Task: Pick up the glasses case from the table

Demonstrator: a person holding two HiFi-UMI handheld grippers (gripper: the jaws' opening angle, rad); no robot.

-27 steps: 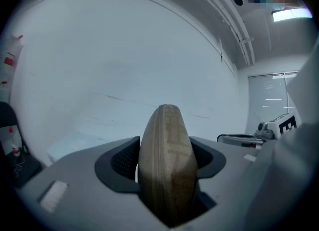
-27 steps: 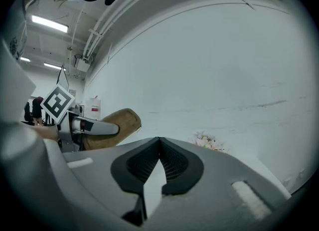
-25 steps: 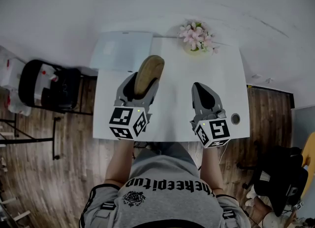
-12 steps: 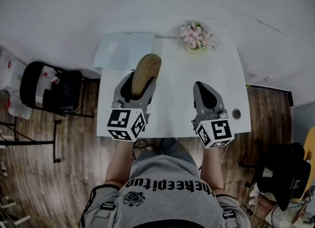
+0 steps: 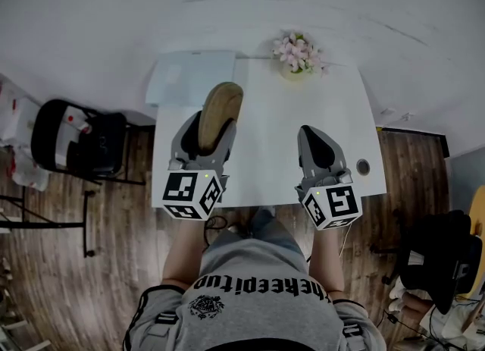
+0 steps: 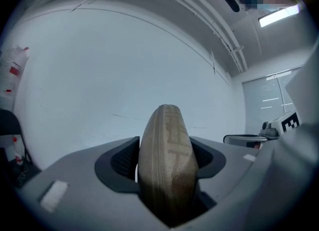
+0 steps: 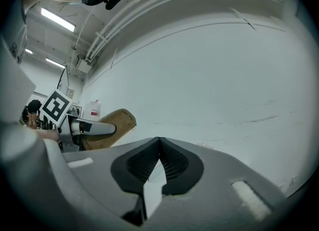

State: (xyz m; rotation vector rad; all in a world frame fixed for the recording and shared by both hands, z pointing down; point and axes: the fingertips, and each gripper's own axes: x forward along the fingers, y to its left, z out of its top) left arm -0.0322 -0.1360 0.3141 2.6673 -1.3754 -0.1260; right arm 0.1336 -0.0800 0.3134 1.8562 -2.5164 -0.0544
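Note:
The tan woven glasses case stands on edge between the jaws of my left gripper, held above the white table. In the left gripper view the case fills the gap and both pads press its sides, so the left gripper is shut on it. My right gripper hovers to the right over the table. Its fingertips meet, and the right gripper holds nothing. From the right gripper view the case sticks out past the left gripper's jaws at the left.
A pot of pink flowers stands at the table's far edge. A pale flat pad lies at the far left corner. A round cable hole is near the right edge. A black chair stands on the wooden floor at the left.
Both grippers have risen a little and drawn back toward the person. The case has stayed clamped in the left gripper, and the right has stayed shut.

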